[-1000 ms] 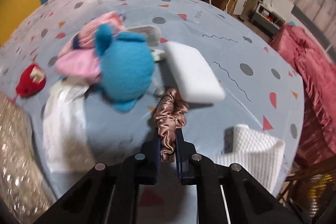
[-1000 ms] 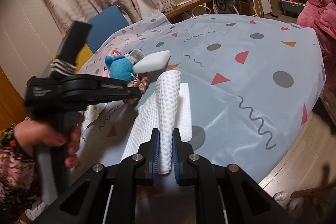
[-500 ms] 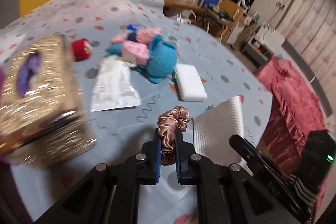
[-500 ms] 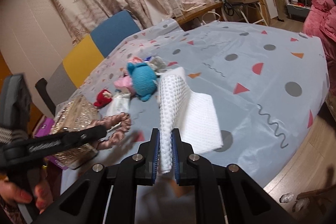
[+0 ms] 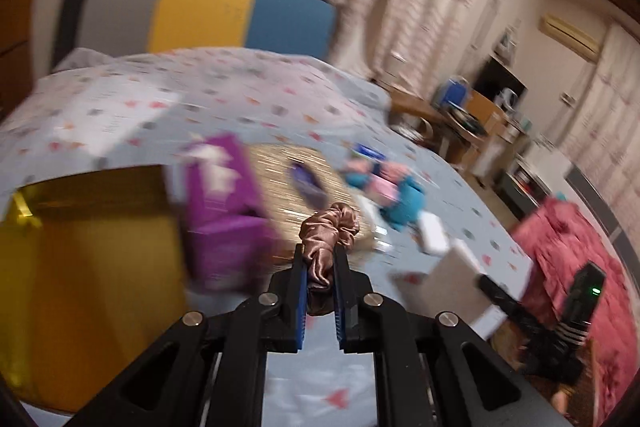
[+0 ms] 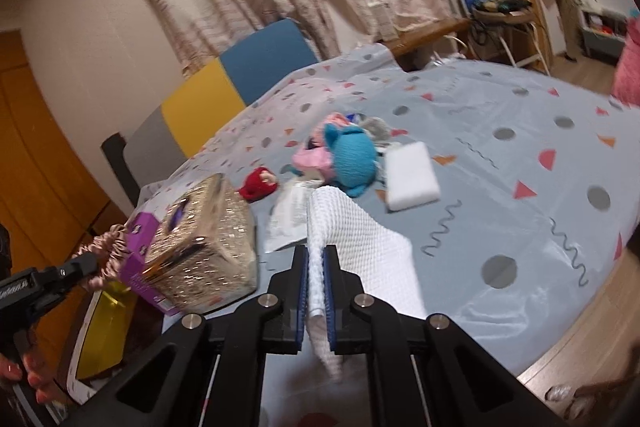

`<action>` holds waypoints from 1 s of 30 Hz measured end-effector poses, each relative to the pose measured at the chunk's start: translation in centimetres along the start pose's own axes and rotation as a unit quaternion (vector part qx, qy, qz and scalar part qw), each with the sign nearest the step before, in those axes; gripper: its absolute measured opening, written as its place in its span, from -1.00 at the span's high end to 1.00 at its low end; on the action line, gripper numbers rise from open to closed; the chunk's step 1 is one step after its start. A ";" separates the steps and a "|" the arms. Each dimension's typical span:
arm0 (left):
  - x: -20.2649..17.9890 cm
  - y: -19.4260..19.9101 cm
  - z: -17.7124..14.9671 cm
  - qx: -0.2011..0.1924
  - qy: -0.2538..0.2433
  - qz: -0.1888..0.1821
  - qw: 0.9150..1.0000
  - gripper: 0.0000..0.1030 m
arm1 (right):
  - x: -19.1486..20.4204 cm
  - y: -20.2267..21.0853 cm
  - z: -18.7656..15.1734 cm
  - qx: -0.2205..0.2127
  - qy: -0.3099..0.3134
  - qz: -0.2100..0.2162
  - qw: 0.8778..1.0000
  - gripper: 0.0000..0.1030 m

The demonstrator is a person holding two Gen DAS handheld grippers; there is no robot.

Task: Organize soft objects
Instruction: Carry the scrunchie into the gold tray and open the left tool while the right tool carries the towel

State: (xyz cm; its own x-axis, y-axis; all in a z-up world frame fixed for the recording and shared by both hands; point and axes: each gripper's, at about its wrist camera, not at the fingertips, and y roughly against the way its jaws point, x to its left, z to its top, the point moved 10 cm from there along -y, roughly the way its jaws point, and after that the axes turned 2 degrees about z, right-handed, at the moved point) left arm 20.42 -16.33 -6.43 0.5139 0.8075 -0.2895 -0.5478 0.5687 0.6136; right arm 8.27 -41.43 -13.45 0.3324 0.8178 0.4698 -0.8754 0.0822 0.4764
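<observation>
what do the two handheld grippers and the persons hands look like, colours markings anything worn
Both the left gripper and the right gripper are matte black, with blue pads lining the jaws and silver pivot bolts on angular linkage arms. In the right wrist view the left gripper's side carries white lettering, too blurred to read. The hand on its handle has red-painted nails.

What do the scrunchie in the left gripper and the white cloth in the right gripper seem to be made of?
Scrunchie: probably satin, brownish-pink and glossy, with shiny gathered folds. White cloth: probably cotton waffle weave, matte, with a grid of small dimples; it hangs limp from the gripper.
</observation>
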 end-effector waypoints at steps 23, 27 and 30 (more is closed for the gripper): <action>29.1 -1.4 0.4 0.028 0.130 0.239 0.962 0.78 | 18.6 4.7 -0.7 0.023 0.082 0.156 0.984 0.92; 31.4 -1.7 0.3 0.035 0.131 0.270 0.953 0.74 | 22.5 5.4 -1.6 0.038 0.096 0.194 0.976 0.92; 32.4 -1.9 0.3 0.038 0.138 0.277 0.950 0.54 | 24.8 5.4 -2.3 0.047 0.107 0.212 0.970 0.92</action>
State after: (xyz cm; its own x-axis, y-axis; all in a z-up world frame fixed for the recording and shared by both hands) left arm 38.35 8.73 -16.75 -0.0378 0.9959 -0.0827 -0.6287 0.0406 0.7766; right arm 11.01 -19.44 -0.95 -0.1407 0.8670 0.4780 -0.8782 -0.3322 0.3441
